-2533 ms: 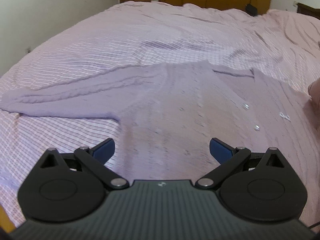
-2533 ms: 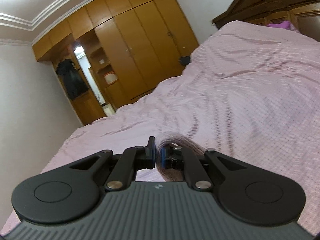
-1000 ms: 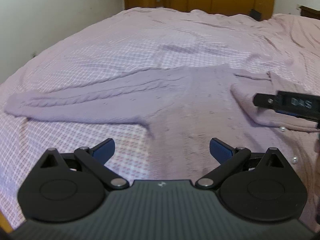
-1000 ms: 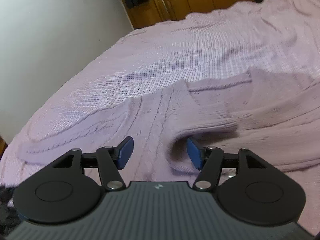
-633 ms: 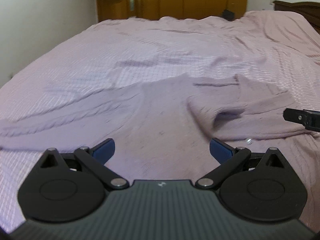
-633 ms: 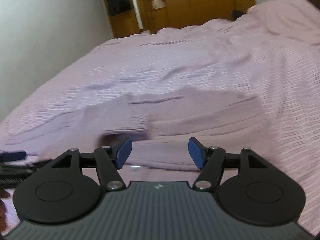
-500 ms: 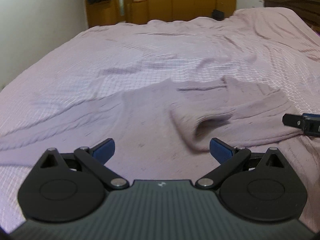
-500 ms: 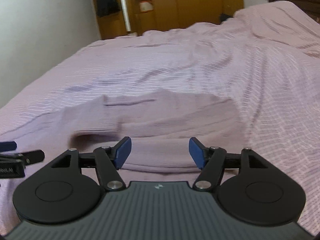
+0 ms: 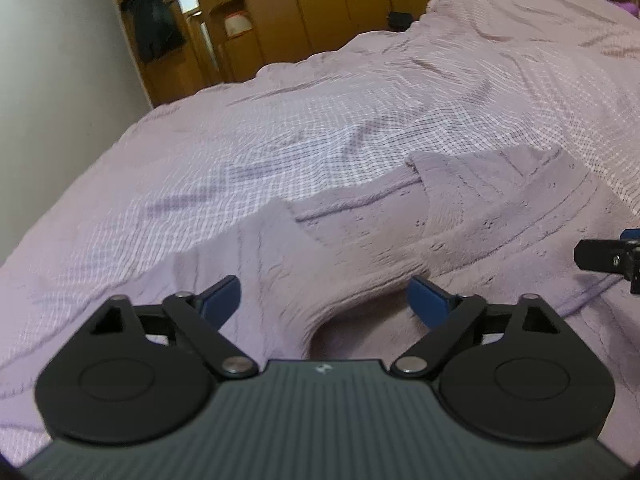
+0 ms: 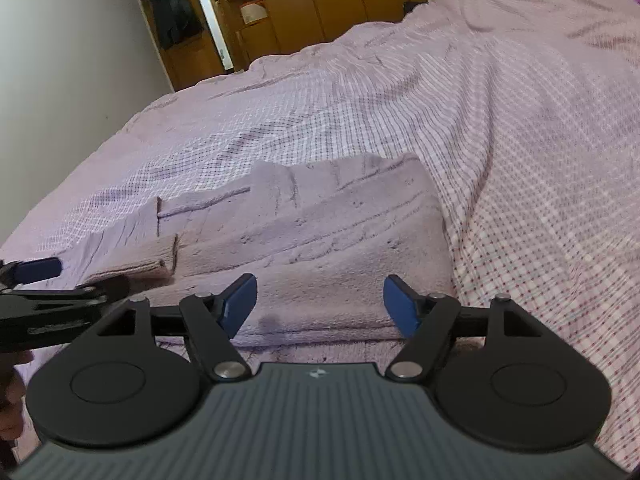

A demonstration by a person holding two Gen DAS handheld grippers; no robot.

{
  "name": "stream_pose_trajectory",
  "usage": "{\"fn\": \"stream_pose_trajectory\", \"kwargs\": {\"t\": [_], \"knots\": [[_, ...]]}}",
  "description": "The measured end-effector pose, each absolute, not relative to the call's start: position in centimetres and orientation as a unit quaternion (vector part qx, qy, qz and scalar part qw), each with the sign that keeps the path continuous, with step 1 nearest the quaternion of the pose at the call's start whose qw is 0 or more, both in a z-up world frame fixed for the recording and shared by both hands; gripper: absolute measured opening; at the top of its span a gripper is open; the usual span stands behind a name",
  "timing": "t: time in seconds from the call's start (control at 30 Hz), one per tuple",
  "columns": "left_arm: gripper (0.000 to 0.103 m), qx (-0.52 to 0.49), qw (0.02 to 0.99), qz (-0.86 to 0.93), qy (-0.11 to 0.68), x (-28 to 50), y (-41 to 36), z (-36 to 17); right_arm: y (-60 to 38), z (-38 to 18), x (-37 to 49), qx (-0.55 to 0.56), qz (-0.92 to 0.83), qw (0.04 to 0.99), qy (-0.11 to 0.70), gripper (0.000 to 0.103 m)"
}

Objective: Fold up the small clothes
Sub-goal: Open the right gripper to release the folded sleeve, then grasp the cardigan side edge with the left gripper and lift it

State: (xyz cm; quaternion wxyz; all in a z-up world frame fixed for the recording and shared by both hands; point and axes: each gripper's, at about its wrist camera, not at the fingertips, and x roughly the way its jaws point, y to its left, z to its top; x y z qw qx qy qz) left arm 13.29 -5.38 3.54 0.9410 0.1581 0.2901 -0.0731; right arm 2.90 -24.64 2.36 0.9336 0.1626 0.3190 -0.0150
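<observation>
- The sweater [image 10: 320, 232] lies on the bed [image 10: 520, 120], partly folded, one sleeve [image 10: 136, 260] laid across its left part.
- The left gripper [image 9: 324, 300] hangs over that folded sleeve; the right gripper [image 10: 320, 306] is to its right, over the sweater's near edge.
- Wardrobes [image 10: 320, 0] stand behind the bed, a wall [image 10: 60, 60] on the left.

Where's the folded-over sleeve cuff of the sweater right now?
In the right wrist view the cuff lies on the sweater, left of centre on the bed, just beyond the left gripper.
</observation>
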Motion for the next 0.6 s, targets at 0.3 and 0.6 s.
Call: {"fn": "stream_pose_trajectory", "kwargs": {"t": [0.3, 0.6], "knots": [[0.009, 0.112, 0.939, -0.101, 0.31, 14.4, -5.1, 2.6, -24.2, 2.2, 3.1, 0.144, -0.016, 0.936, 0.322, 0.077], [0.009, 0.013, 0.966, -0.037, 0.257, 12.5, -0.3, 5.6, -24.0, 2.2, 3.2, 0.135, -0.016, 0.936, 0.323, 0.078]]}}
